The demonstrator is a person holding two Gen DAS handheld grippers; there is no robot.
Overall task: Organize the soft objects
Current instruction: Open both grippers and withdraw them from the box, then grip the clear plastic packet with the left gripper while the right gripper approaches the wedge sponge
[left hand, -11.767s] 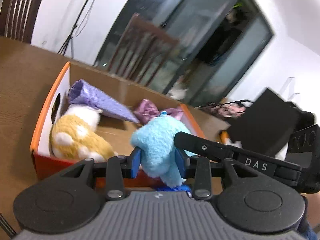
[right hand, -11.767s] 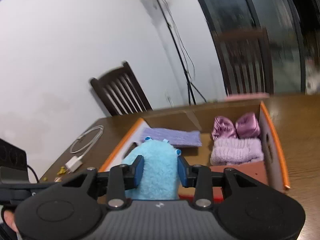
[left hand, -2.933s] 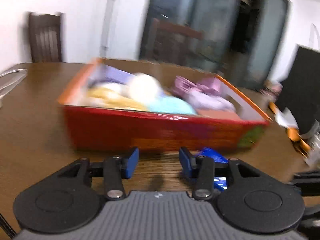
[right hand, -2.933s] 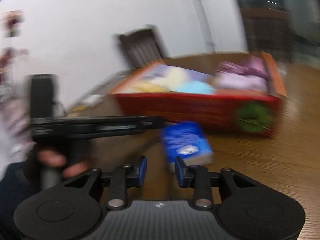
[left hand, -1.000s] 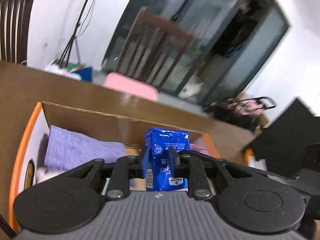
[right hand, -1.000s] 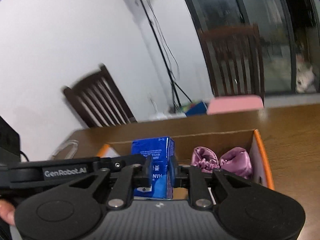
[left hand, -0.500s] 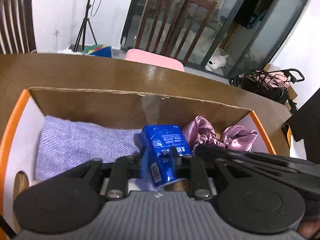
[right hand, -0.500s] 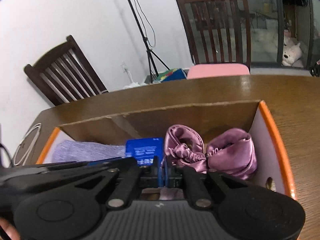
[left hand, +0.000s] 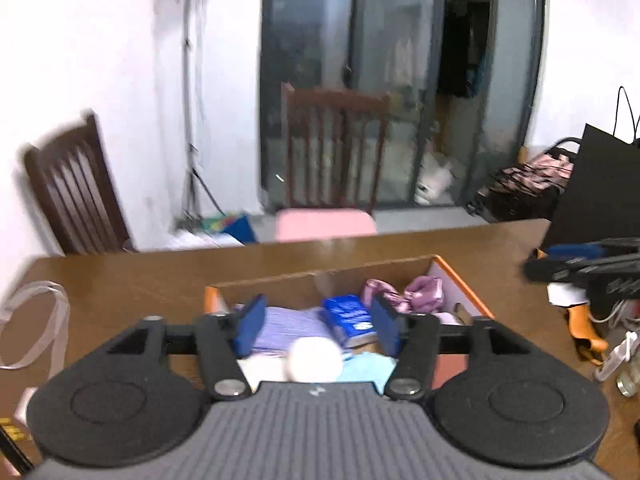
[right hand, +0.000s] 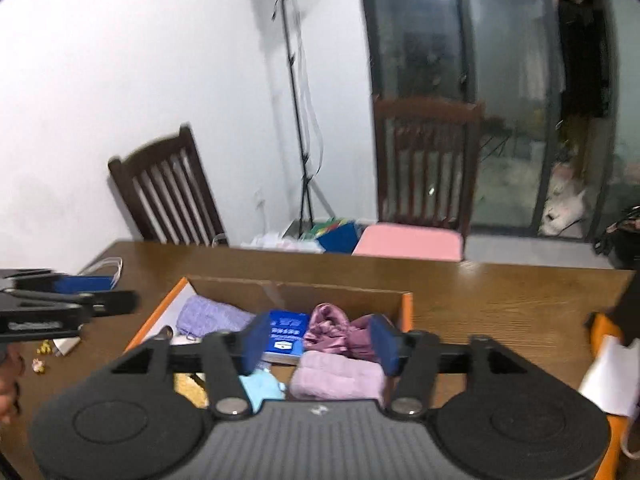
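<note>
An orange-rimmed cardboard box (left hand: 456, 270) (right hand: 407, 305) sits on the wooden table. Inside lie a blue tissue pack (left hand: 349, 320) (right hand: 286, 336), a lilac knitted cloth (left hand: 286, 328) (right hand: 210, 315), purple satin scrunchies (left hand: 404, 292) (right hand: 334, 326), a pink fluffy headband (right hand: 338, 378), a light blue plush (left hand: 366, 366) (right hand: 262, 386) and a white-and-yellow plush (left hand: 316, 358). My left gripper (left hand: 318, 324) is open and empty above the box's near side. My right gripper (right hand: 318, 342) is open and empty above the box.
Two dark wooden chairs (left hand: 334, 152) (right hand: 168, 192) stand behind the table, one with a pink cushion (right hand: 408, 246). A white cable (left hand: 36, 320) lies at the left. A black bag (left hand: 600, 192) and orange-handled items (left hand: 584, 328) are at the right.
Both grippers have opened and let go of the blue tissue pack, which now lies in the box. Both have pulled back and up from the box.
</note>
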